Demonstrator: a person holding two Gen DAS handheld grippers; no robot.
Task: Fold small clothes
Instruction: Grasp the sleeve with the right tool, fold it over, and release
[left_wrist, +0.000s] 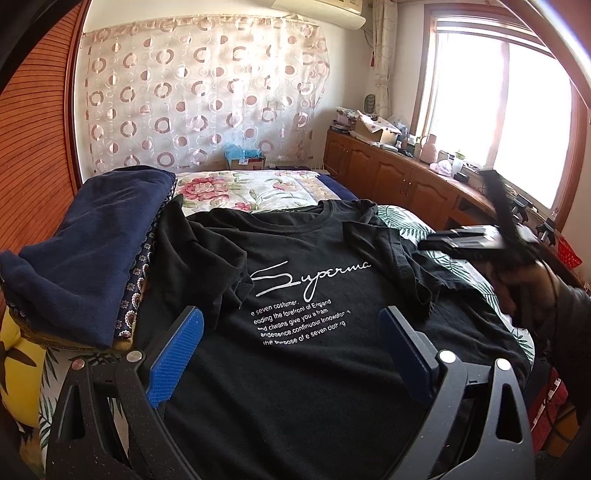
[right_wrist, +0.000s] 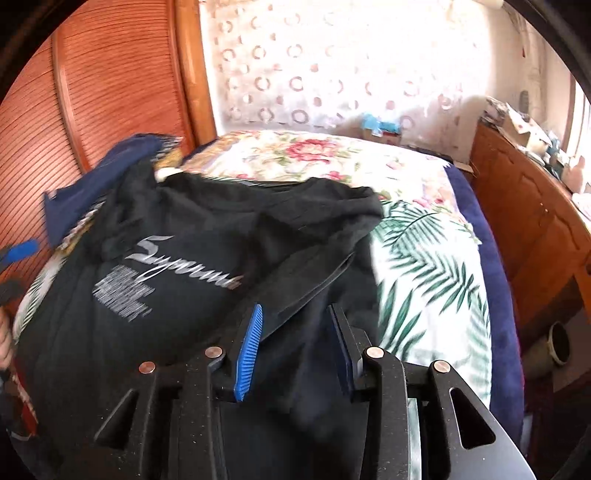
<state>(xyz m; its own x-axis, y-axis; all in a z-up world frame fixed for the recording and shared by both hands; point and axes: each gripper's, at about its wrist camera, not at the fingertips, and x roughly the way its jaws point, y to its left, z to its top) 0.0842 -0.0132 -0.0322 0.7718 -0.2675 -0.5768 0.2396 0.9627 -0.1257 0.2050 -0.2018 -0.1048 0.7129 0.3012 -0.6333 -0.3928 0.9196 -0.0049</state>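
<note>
Black T-shirt (left_wrist: 295, 266) lies print-up across the near half of the bed (left_wrist: 280, 192), both sleeves folded inward over the chest. Folded navy garment (left_wrist: 92, 240) sits on a pile at the bed's left edge, touching the shirt's left shoulder. Left tongs (left_wrist: 291, 328) spread wide above the printed text, released, nothing between the pads. Right tongs (right_wrist: 295, 325) parted over the shirt's right side; cloth lies between the pads, which do not press it.
</note>
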